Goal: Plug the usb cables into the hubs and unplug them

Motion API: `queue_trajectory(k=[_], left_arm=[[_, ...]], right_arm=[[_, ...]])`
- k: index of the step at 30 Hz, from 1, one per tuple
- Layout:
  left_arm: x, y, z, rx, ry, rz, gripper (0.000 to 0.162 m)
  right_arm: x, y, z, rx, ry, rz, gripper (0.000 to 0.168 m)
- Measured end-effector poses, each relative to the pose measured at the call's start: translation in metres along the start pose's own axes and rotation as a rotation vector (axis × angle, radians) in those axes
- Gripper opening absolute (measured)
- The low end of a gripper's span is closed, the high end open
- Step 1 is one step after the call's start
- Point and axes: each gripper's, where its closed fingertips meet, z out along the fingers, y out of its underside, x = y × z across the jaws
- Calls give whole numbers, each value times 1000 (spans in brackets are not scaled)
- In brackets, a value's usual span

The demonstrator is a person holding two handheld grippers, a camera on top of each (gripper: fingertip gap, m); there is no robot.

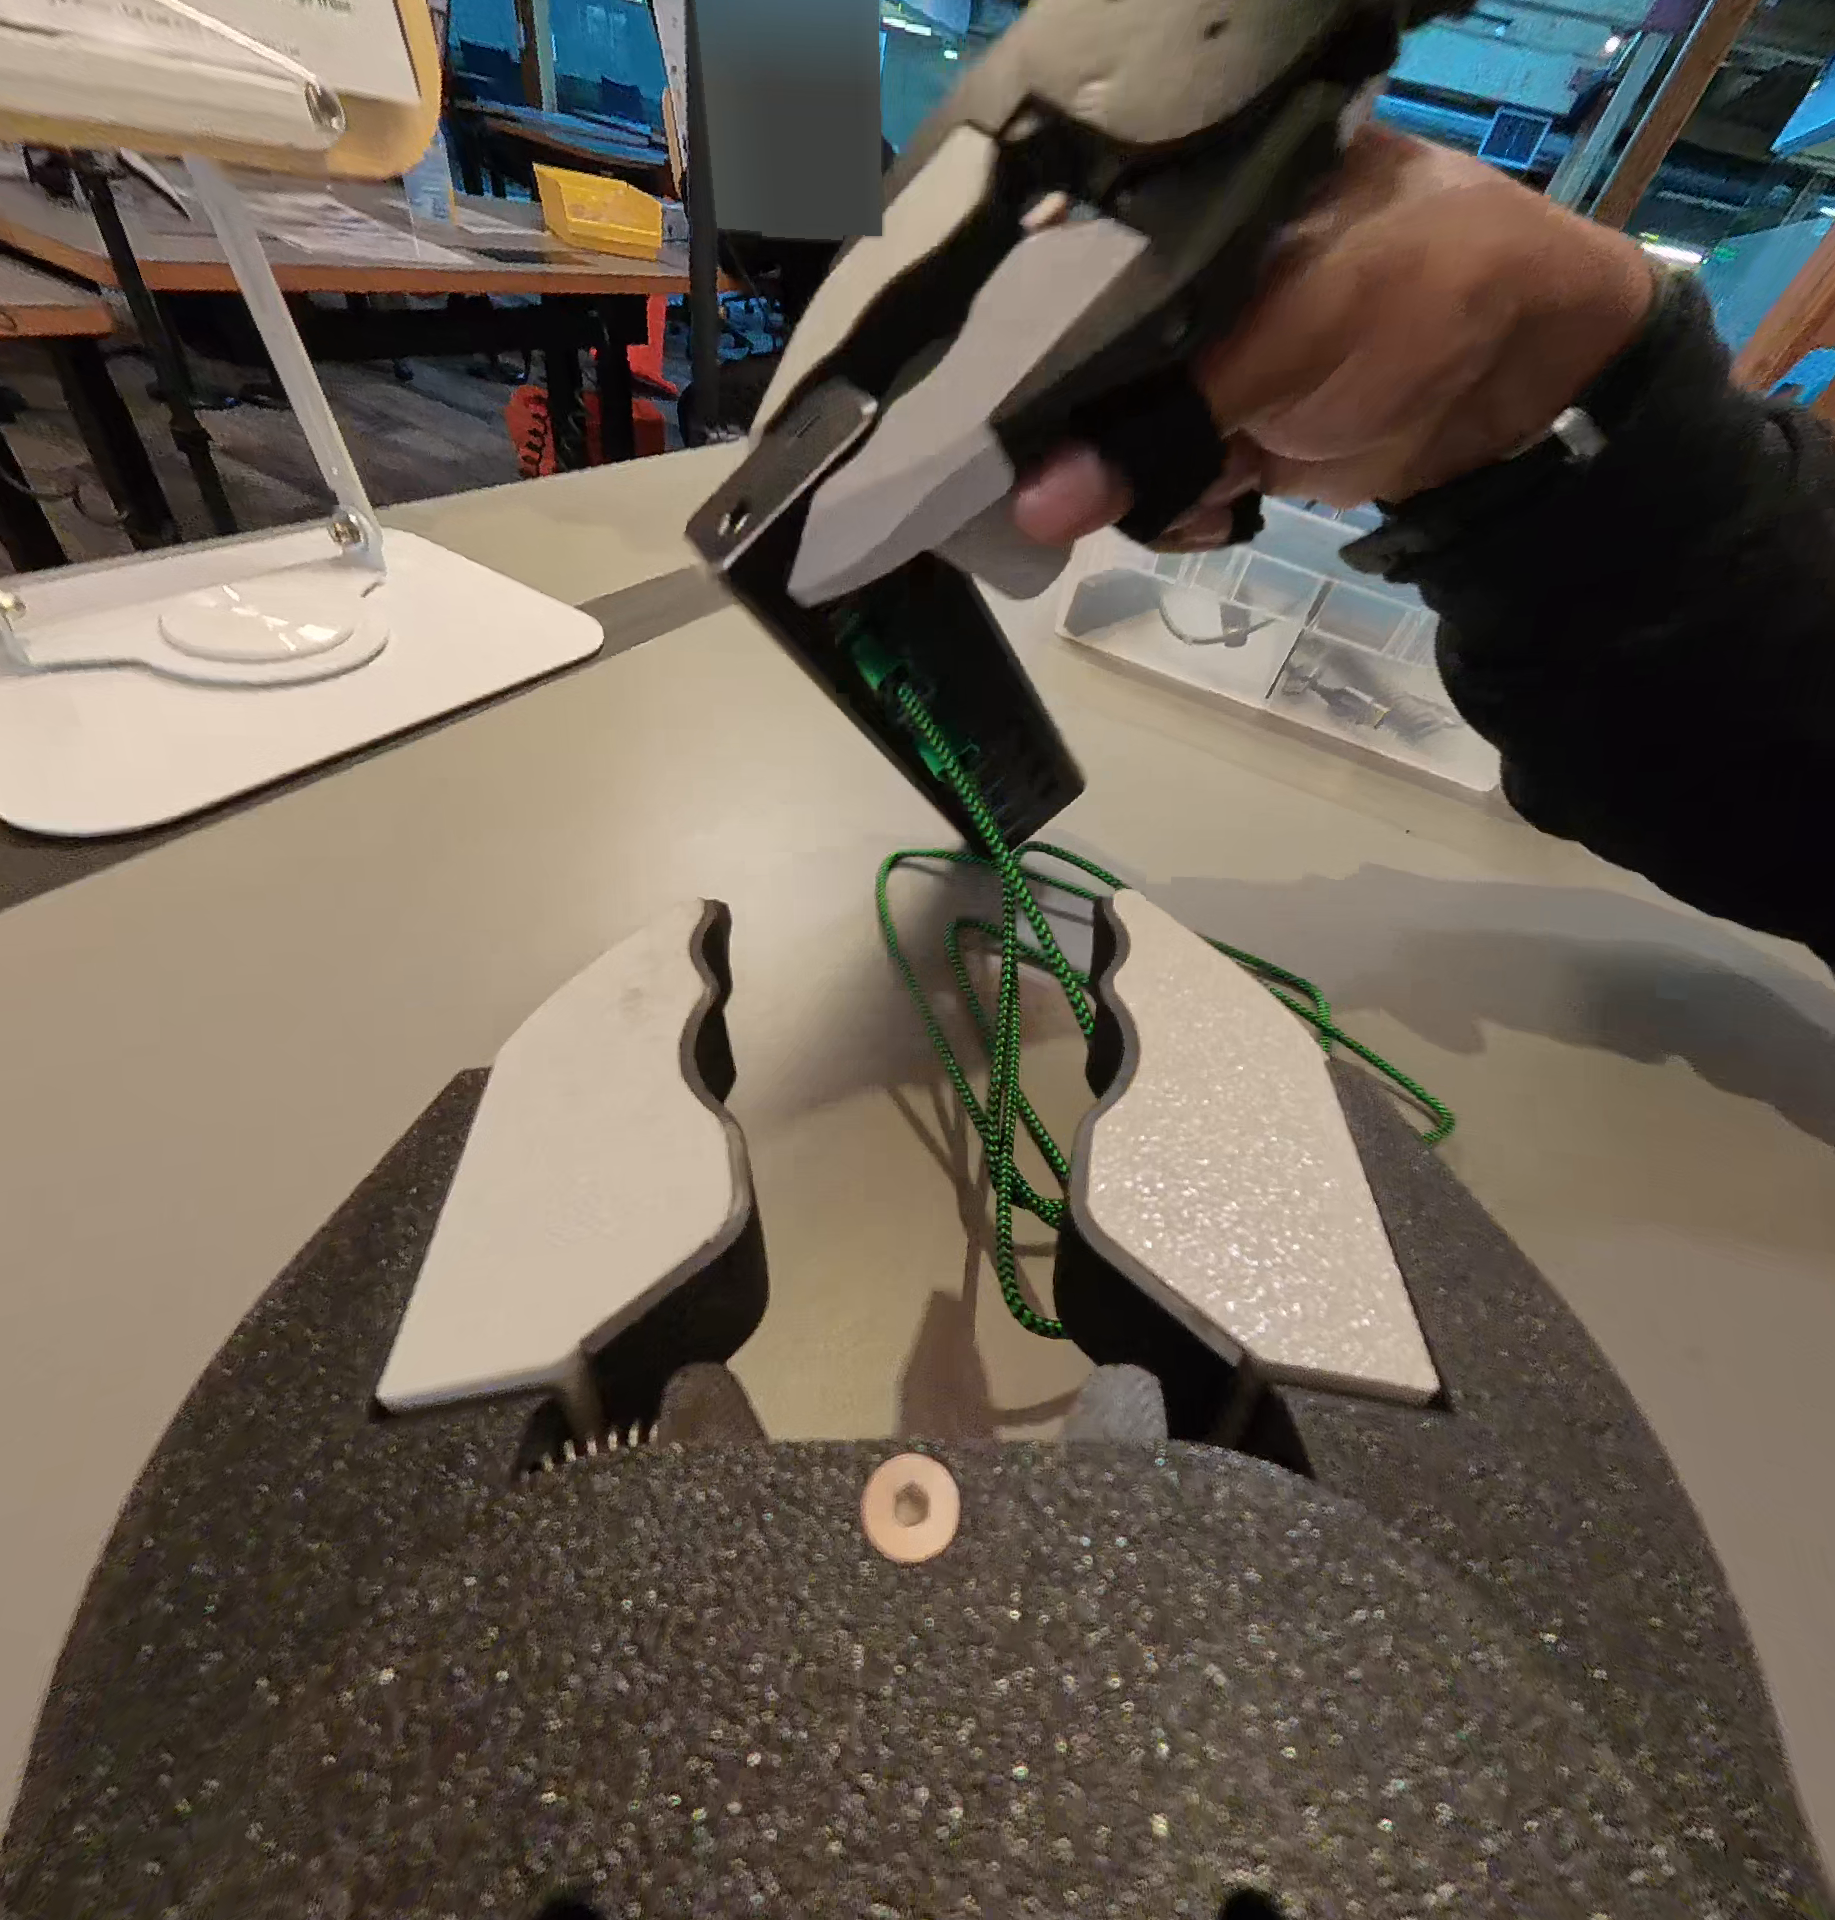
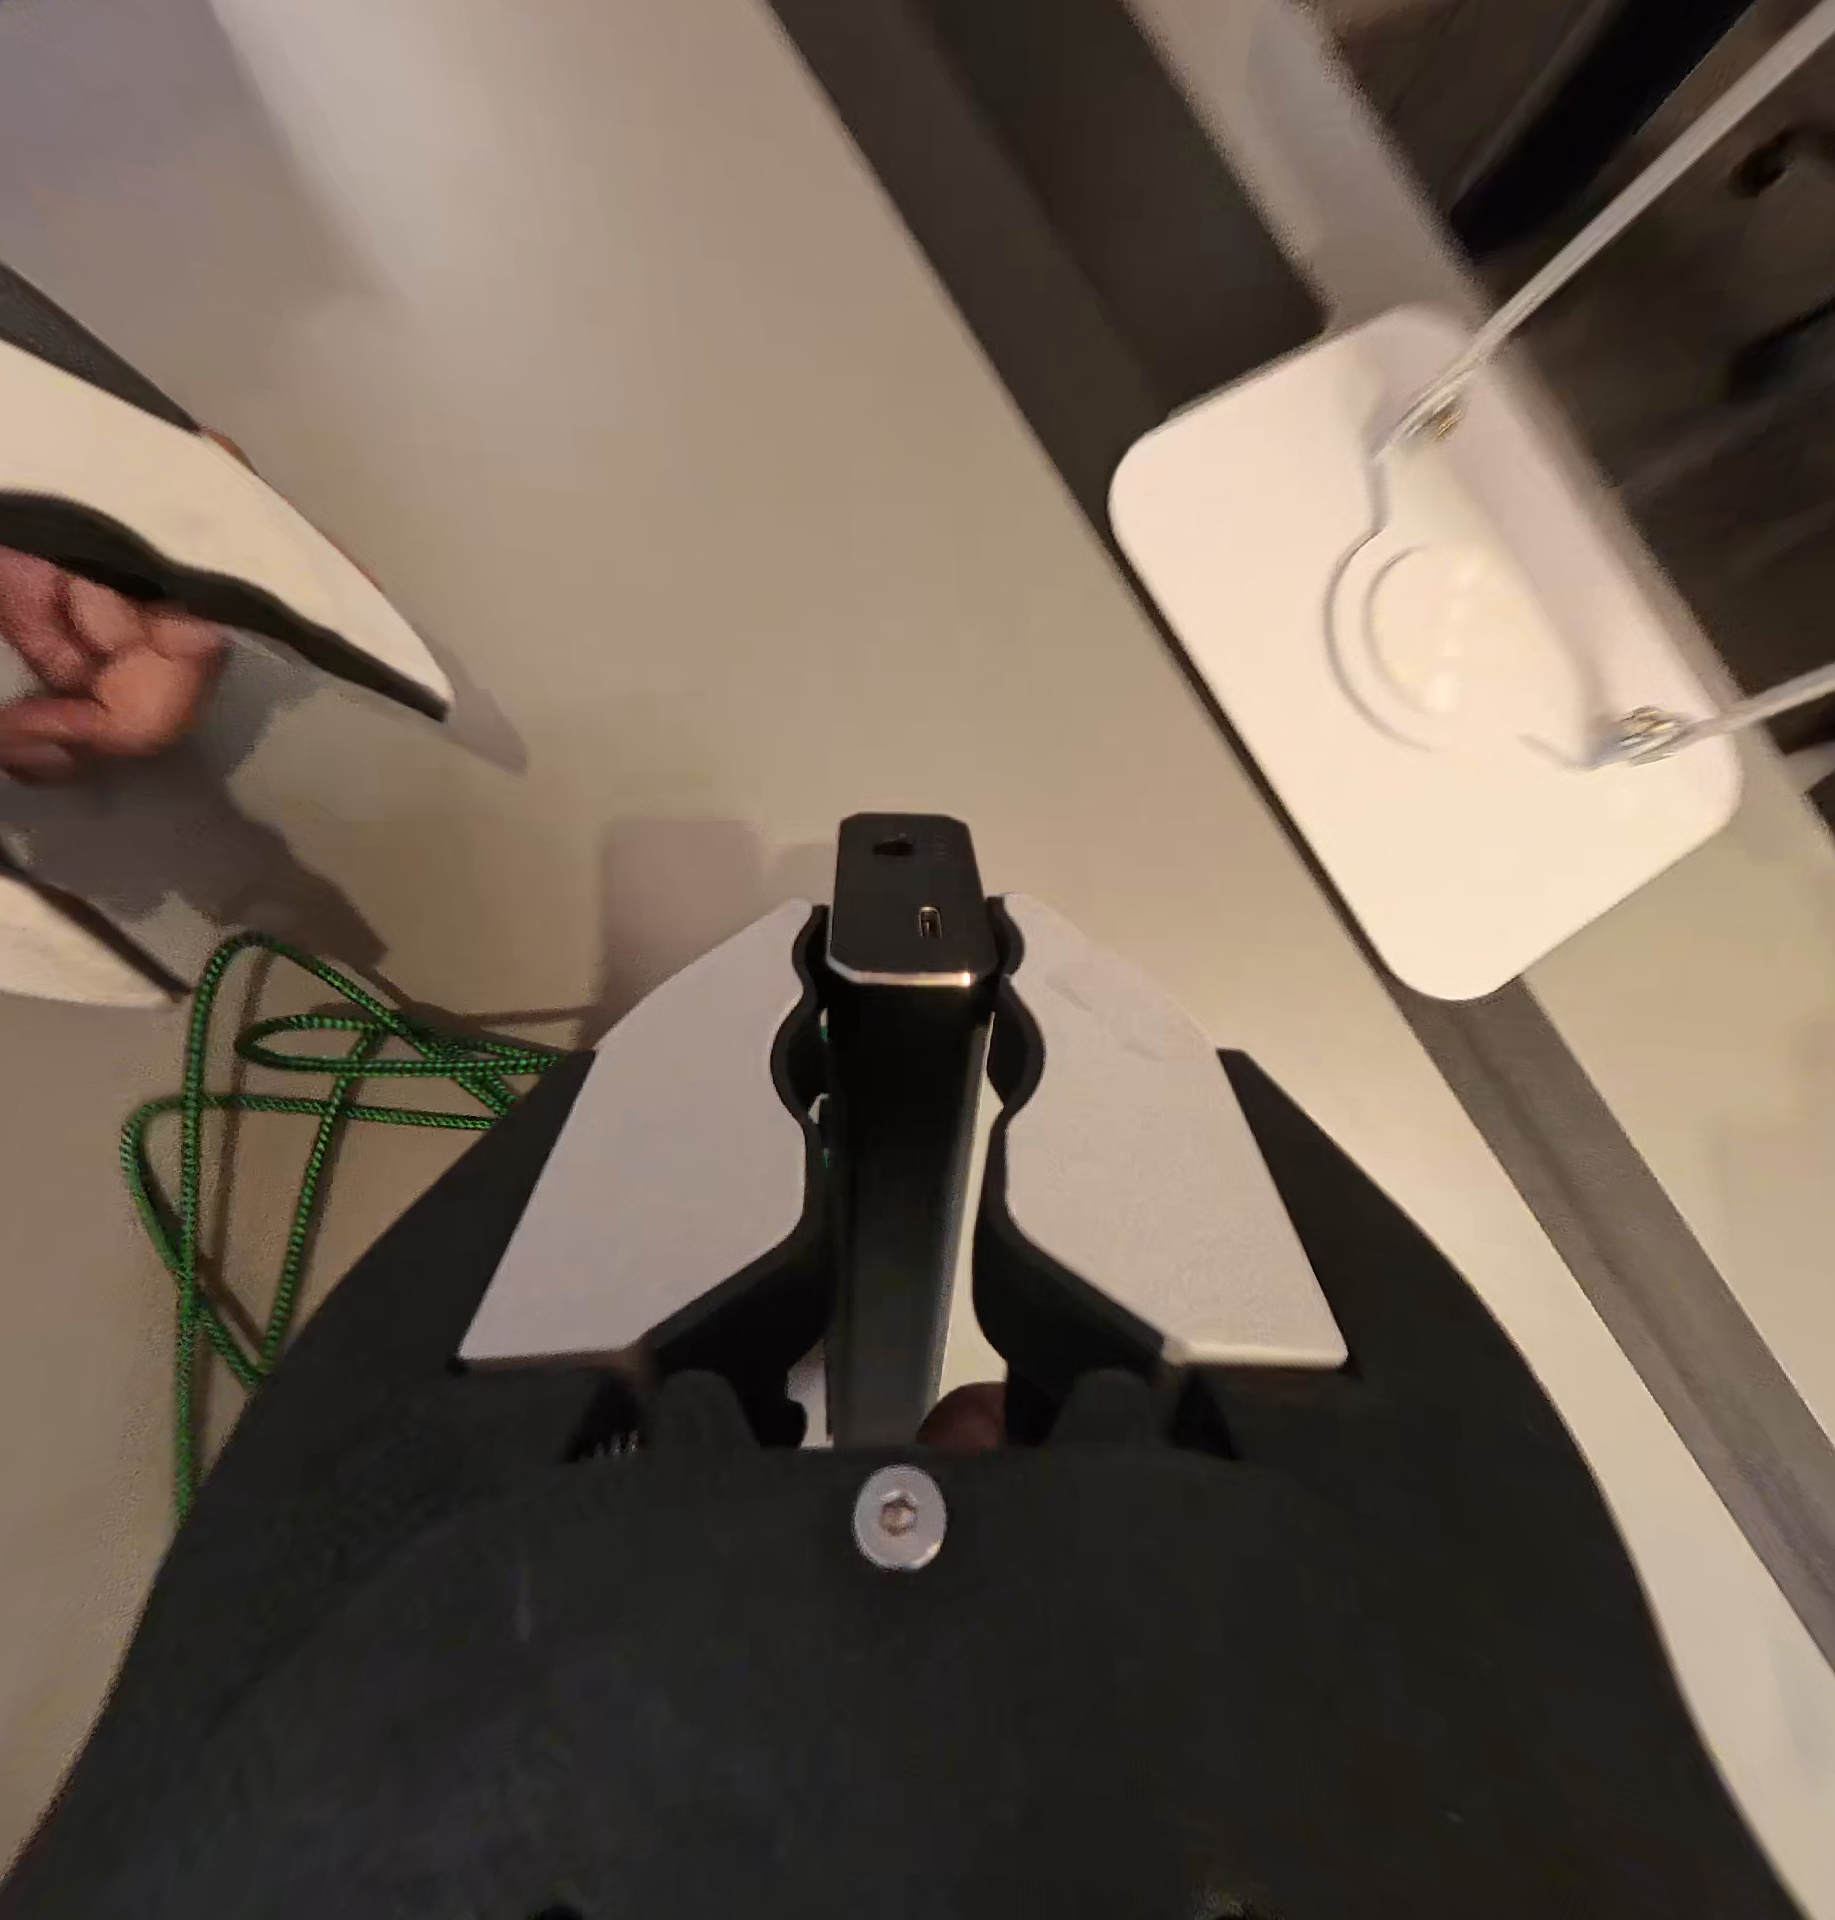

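My right gripper (image 2: 911,940) is clamped on the black hub (image 2: 897,1101), held up off the table (image 1: 477,935) and tilted. My left gripper (image 1: 913,925) hangs wide, holding nothing, over the green cable (image 1: 1006,1039) — limp, light, braided, likely to snag. The hub looks rigid and slick; I'd pinch the cable at its stiff plug (image 1: 871,665), at 12 o'clock. The left view shows the plug seated in the hub; the right view shows only the hub's end face and loose loops at 9 o'clock.

Black hub (image 2: 908,1091), green-and-black braided cable (image 1: 1006,1039), white stand base (image 1: 269,665)
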Motion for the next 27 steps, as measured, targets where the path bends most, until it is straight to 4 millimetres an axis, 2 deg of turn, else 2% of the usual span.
queue_trajectory(k=[3, 5, 8, 13, 15, 18, 21, 27], left_arm=[[8, -16, -3, 47, 3, 5, 66], [14, -24, -4, 66, 6, 11, 66], [24, -30, 1, 49, -10, 51, 66], [38, -35, 14, -29, -54, 93, 66], [46, -31, 23, -77, -49, 84, 67], [53, -13, 40, -190, -39, 120, 68], [43, 3, 52, -294, -93, 163, 66], [28, 9, 73, -398, -134, 172, 56]], right_arm=[[-2, -6, -34, 172, 49, 42, 26], [-3, -1, -48, 264, 76, 92, 27], [-4, 13, -55, 333, 103, 164, 27], [-9, 22, -63, 345, 118, 199, 27], [-12, 21, -64, 327, 114, 203, 27], [-16, 21, -64, 311, 121, 188, 27], [-14, 22, -65, 341, 125, 202, 27], [-8, 25, -68, 422, 96, 243, 27]])
